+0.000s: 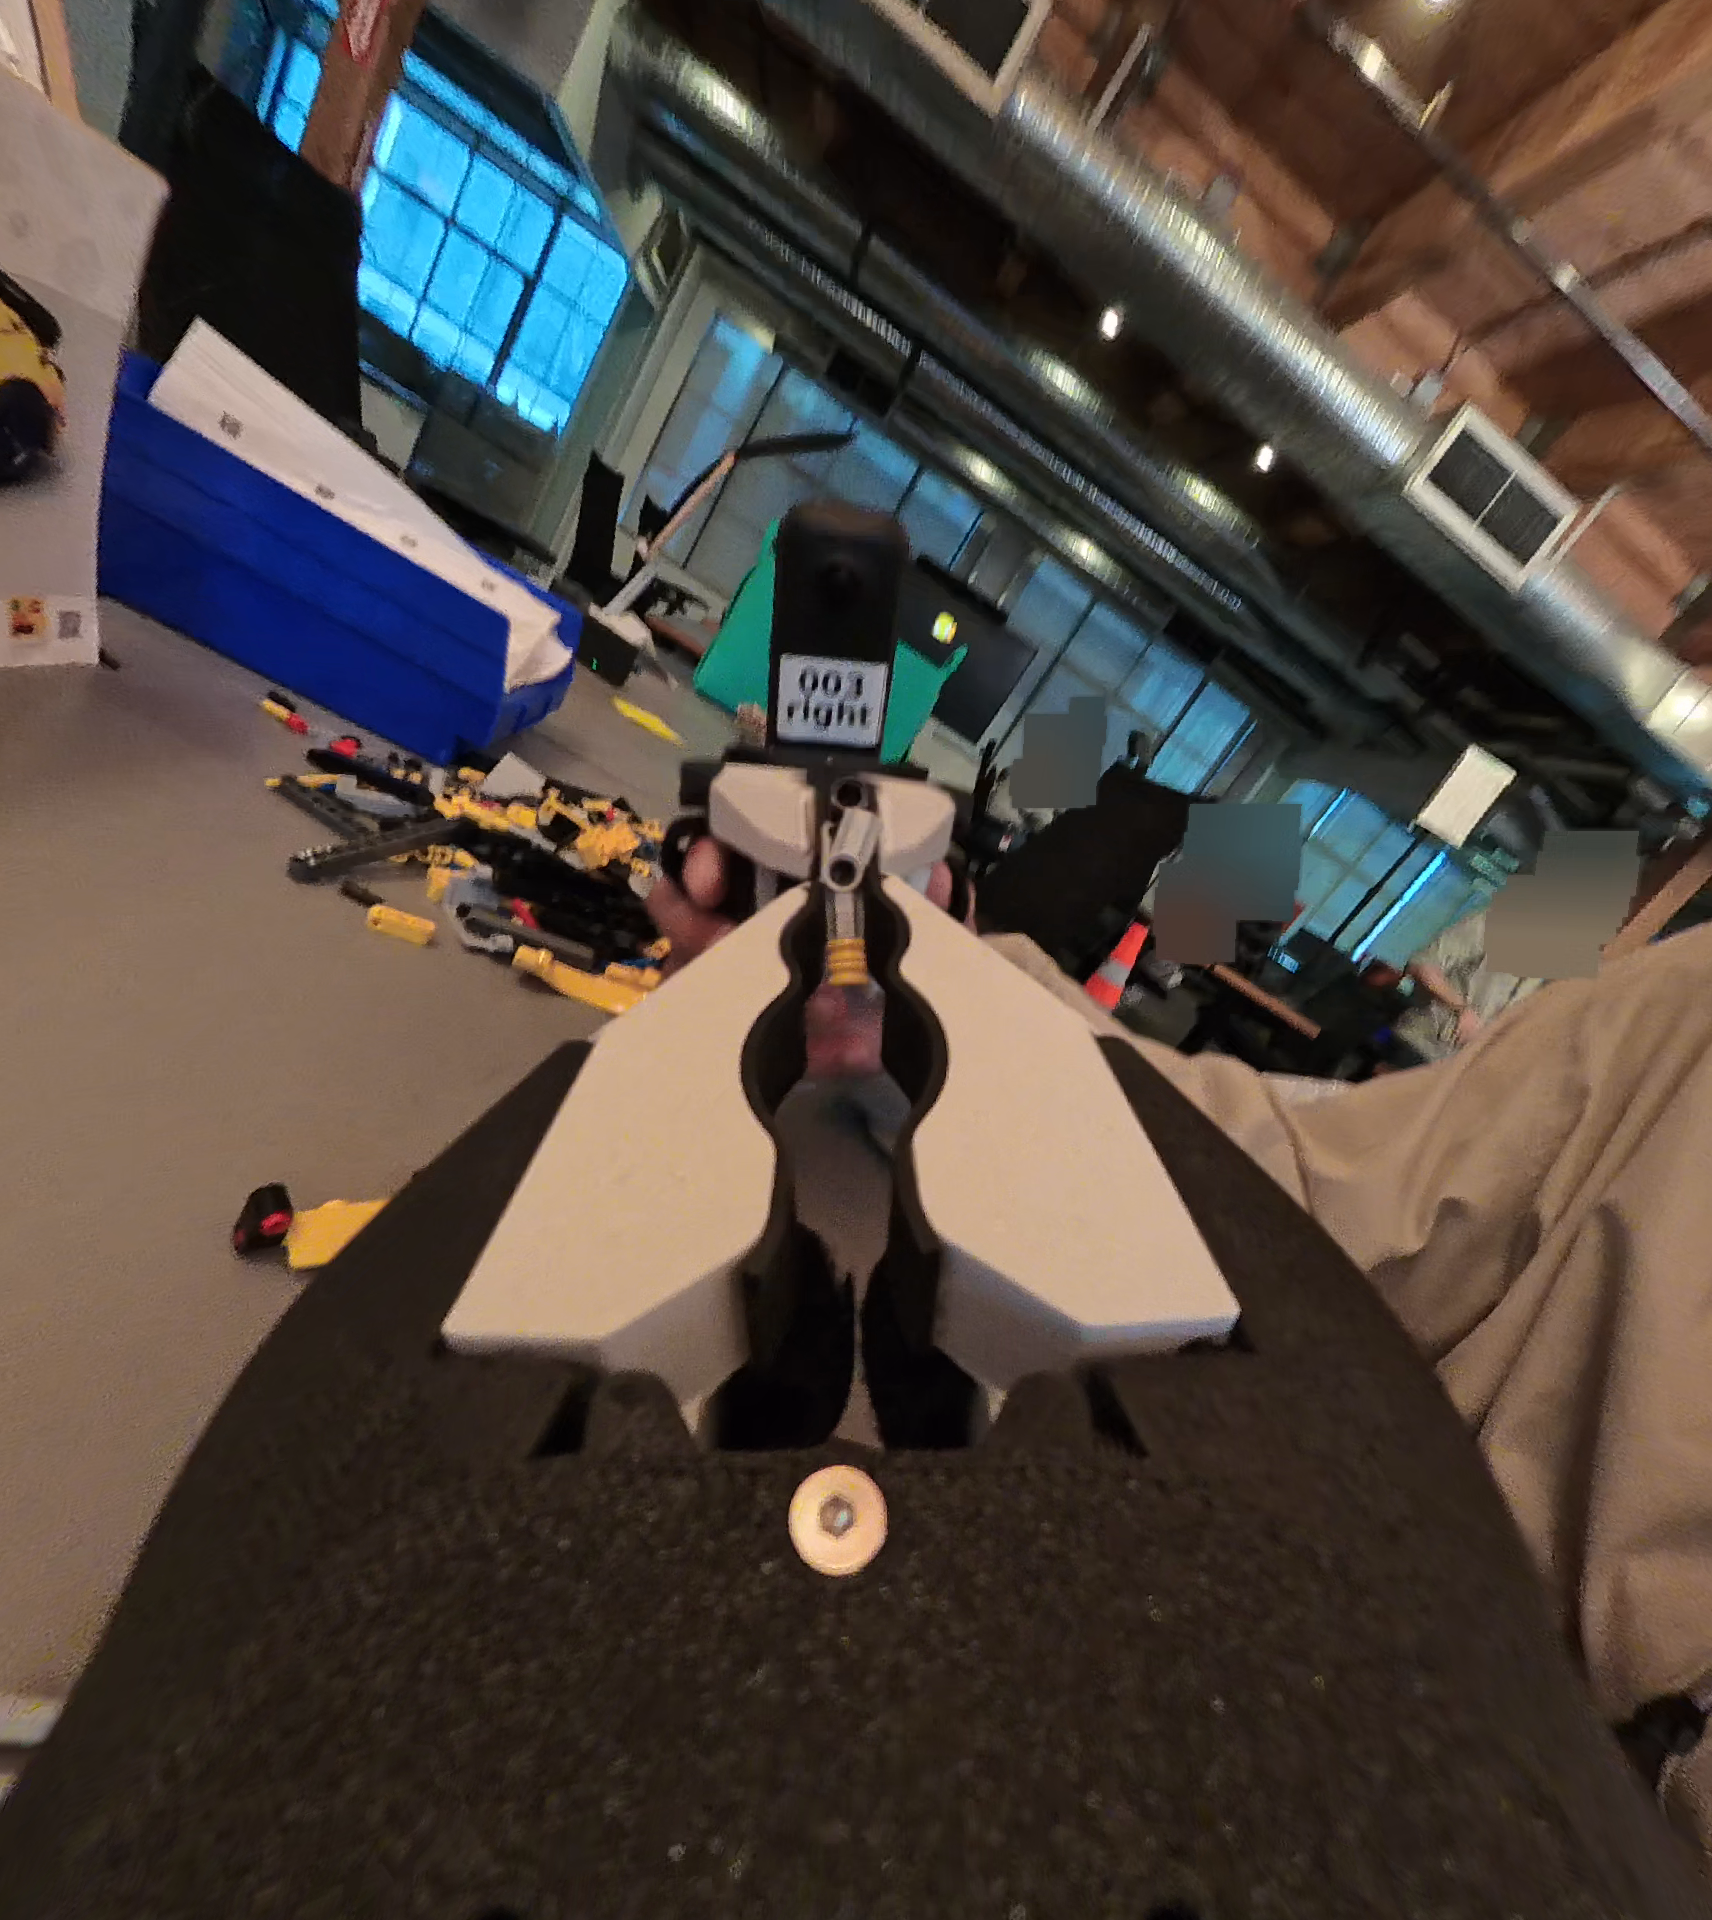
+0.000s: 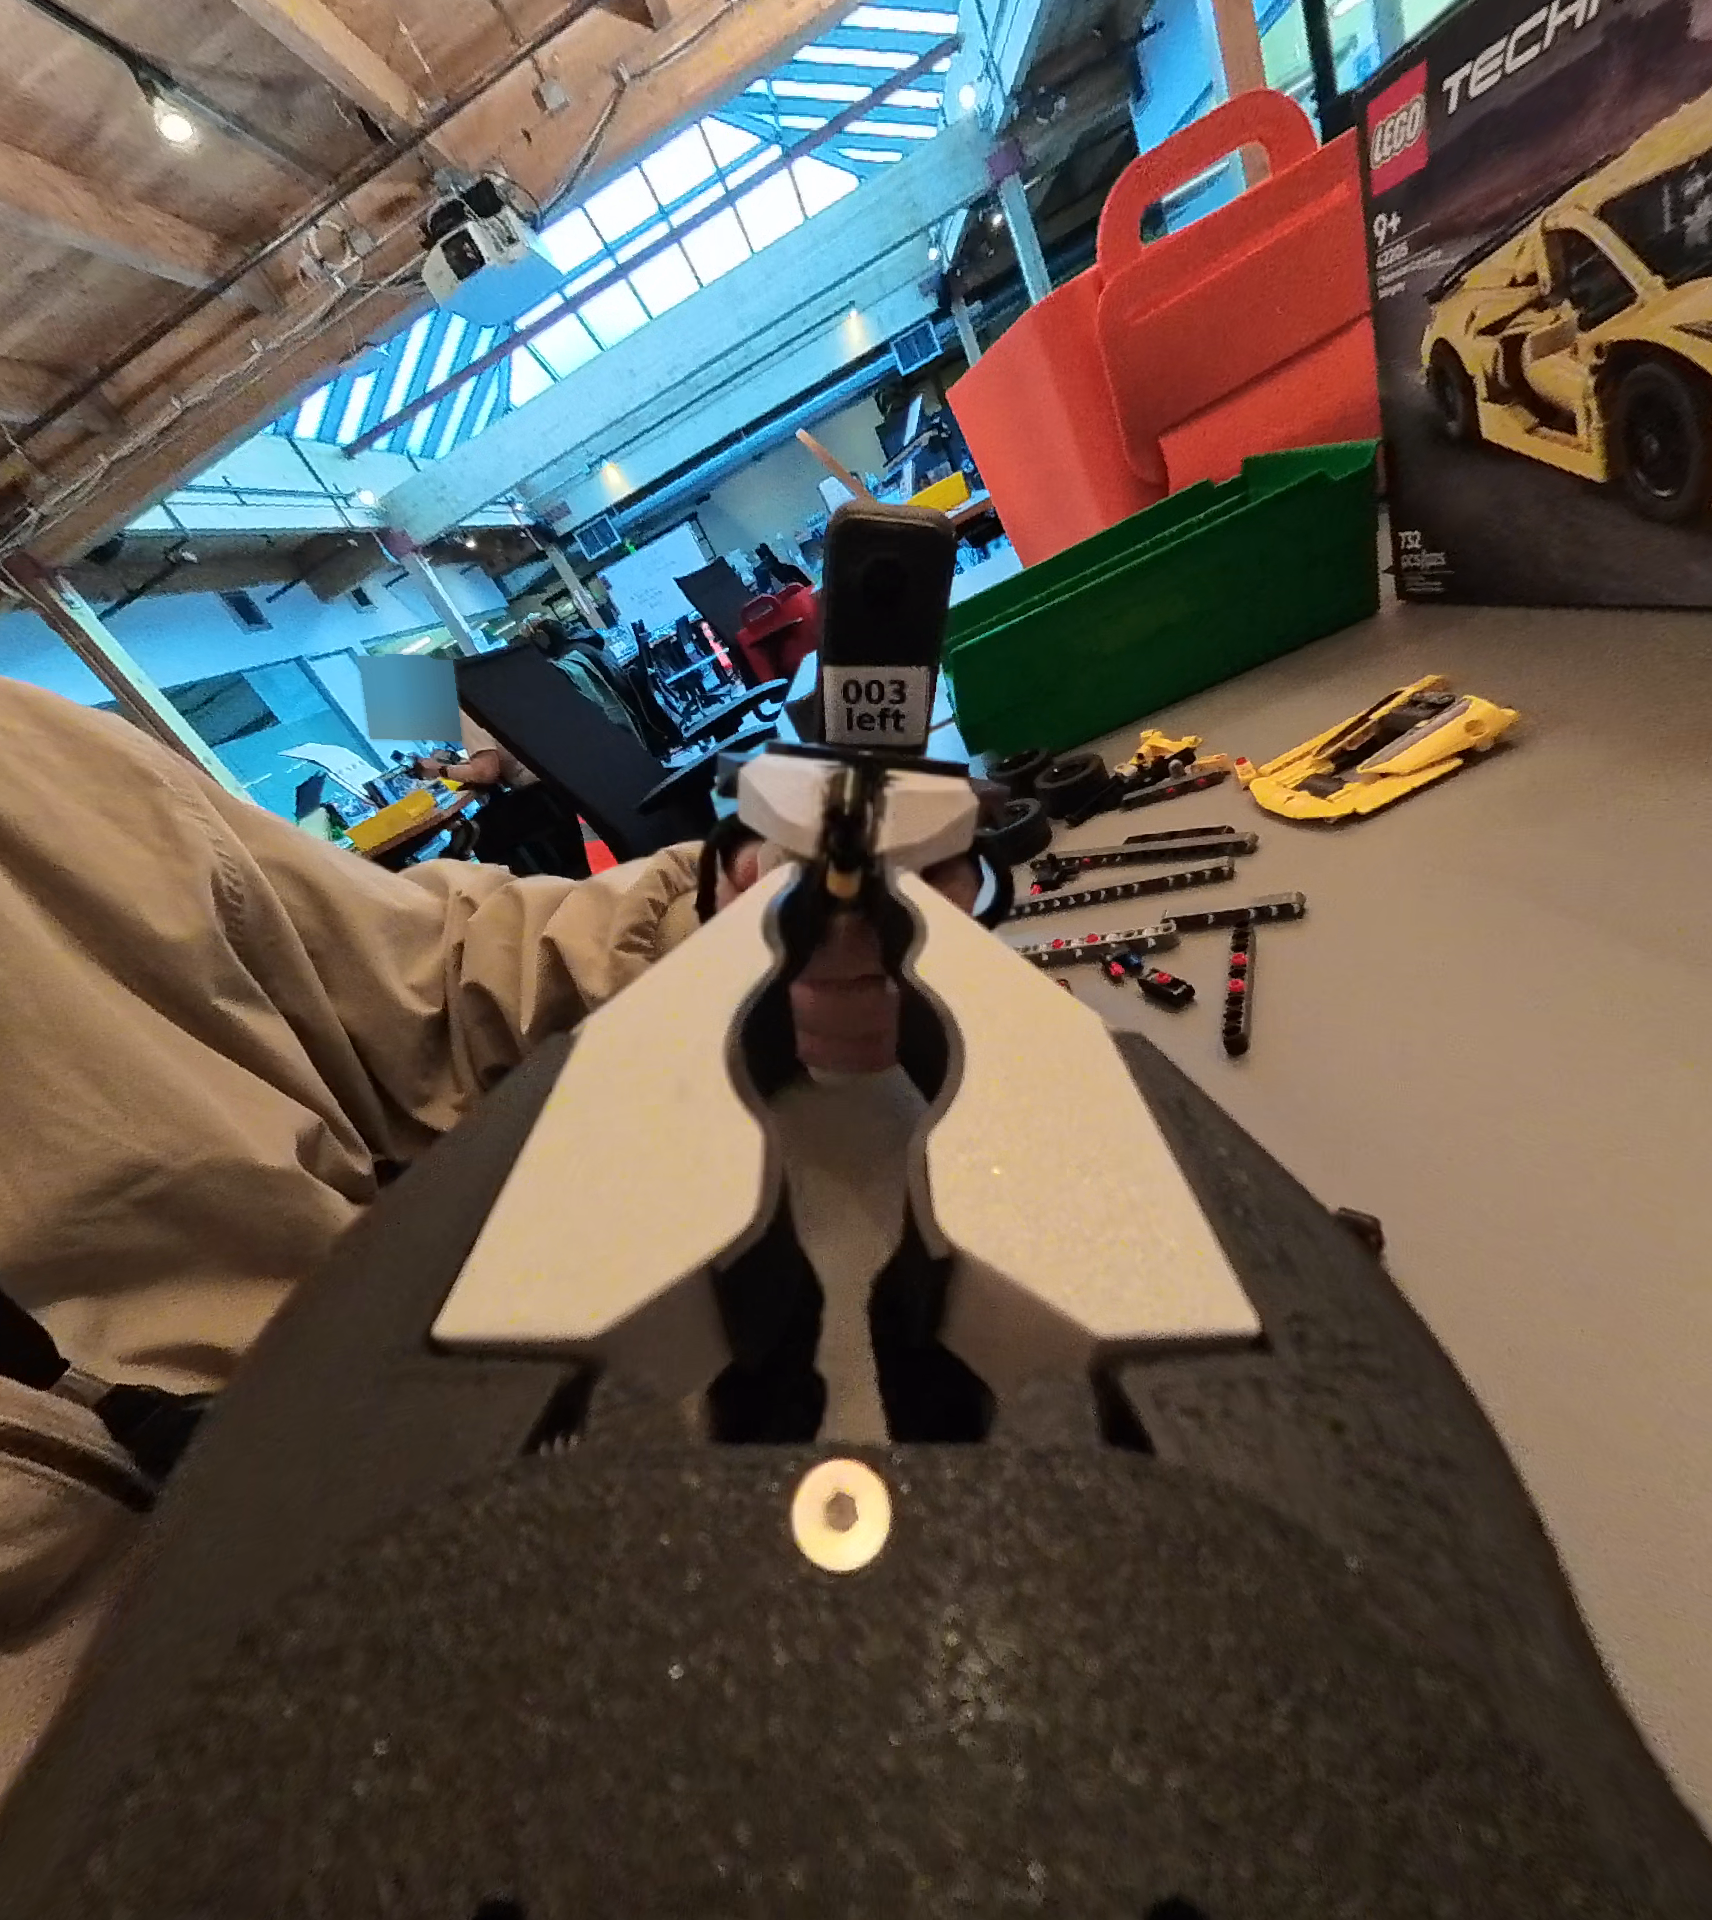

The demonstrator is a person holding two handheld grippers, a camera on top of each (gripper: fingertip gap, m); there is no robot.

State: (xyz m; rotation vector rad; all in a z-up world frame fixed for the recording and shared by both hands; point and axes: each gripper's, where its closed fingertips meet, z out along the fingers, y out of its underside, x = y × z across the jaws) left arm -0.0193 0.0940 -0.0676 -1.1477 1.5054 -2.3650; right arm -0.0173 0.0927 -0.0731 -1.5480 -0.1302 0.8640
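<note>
My two grippers face each other tip to tip above a grey table. My left gripper is shut on a small grey shock-absorber piece with a yellow spring. The piece's grey tube end reaches between the white fingers of my right gripper beyond. In the right wrist view my right gripper is closed on a thin dark piece with a yellow tip, and the left gripper meets it head-on. A hand shows behind each gripper.
A blue bin and a heap of yellow and black bricks lie to the left. A green bin, a red case, a car-picture box, a yellow body panel, black beams and wheels lie on the table.
</note>
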